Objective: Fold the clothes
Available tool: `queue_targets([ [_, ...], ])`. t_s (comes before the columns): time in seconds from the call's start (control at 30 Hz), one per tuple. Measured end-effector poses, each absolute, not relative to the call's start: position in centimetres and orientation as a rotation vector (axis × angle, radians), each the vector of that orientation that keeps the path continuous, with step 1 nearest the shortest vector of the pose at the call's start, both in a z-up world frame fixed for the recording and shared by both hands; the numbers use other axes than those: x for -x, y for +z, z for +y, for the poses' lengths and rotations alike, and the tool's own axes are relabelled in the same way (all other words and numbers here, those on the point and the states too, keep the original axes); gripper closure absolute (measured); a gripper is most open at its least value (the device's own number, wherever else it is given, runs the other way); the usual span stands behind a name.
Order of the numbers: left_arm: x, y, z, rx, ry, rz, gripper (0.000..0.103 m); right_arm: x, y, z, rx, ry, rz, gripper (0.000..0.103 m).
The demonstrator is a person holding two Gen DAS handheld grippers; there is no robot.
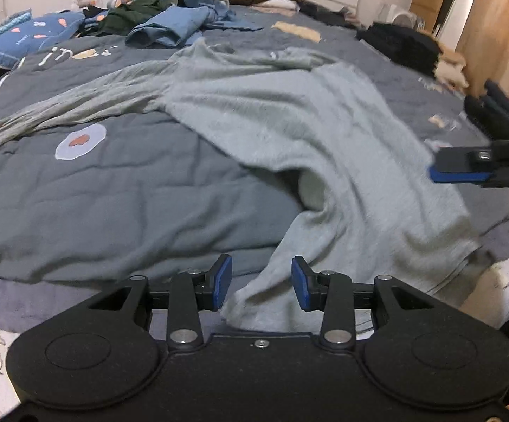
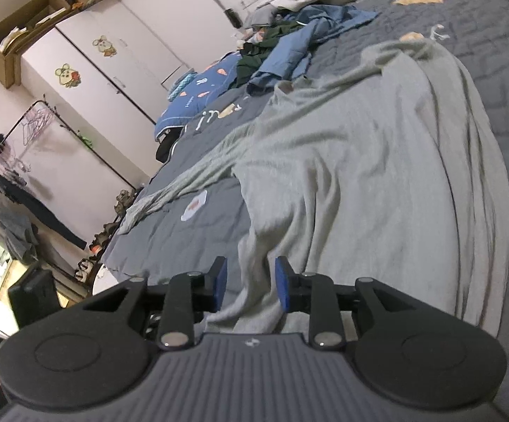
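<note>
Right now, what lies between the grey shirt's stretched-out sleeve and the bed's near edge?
In the left wrist view, only bare dark grey quilt with a white egg-shaped patch lies between the sleeve and the near edge.

Left tool [image 1: 261, 283]: matte black plastic body with two round raised discs at the sides, triangular cut-outs in the outer links, silver rivets at the link pivots, one small screw at centre; fingers [image 1: 222, 283] black, faced with blue pads. Right tool [image 2: 251, 283]: same black linkage, discs, silver pivots and blue-padded fingers [image 2: 284, 283], but its central plate is grey and ribbed lengthwise, with a small screw at the front edge. In the left wrist view its side shows black with a blue pad.
</note>
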State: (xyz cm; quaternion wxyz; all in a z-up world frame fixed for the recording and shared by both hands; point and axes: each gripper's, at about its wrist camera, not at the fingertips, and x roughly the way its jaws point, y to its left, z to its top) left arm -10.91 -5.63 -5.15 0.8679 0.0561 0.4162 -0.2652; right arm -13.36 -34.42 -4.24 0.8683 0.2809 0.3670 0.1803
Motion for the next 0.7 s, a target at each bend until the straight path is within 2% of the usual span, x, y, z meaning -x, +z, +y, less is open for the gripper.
queue_targets([
  [0.07, 10.9, -5.7, -6.1, -0.148, -0.534, 0.878, 0.056, 14.0, -4.5, -34.0, -0.577, 0.346, 0.781, 0.071],
  [0.13, 10.9, -6.0, -6.4, -0.180, -0.527, 0.872, 0.038, 14.3, -4.6, -33.5, -0.550, 0.327, 0.795, 0.070],
  [0.2, 11.2, -6.1, -6.6, -0.208, -0.538, 0.850, 0.031, 14.5, -4.6, -33.1, -0.522, 0.328, 0.799, 0.069],
  [0.37, 11.4, -6.4, -6.6, -0.230, -0.545, 0.857, 0.031, 14.6, -4.7, -32.8, -0.507, 0.354, 0.800, 0.068],
  [0.47, 11.1, -6.8, -6.8, -0.224, -0.551, 0.878, 0.038, 14.7, -4.6, -32.5, -0.506, 0.378, 0.798, 0.068],
  [0.53, 10.8, -7.1, -7.0, -0.231, -0.551, 0.893, 0.046, 14.8, -4.4, -32.3, -0.507, 0.399, 0.789, 0.068],
  [0.7, 9.8, -8.3, -7.3, -0.223, -0.521, 0.967, 0.047, 15.1, -3.6, -31.6, -0.512, 0.449, 0.763, 0.068],
])
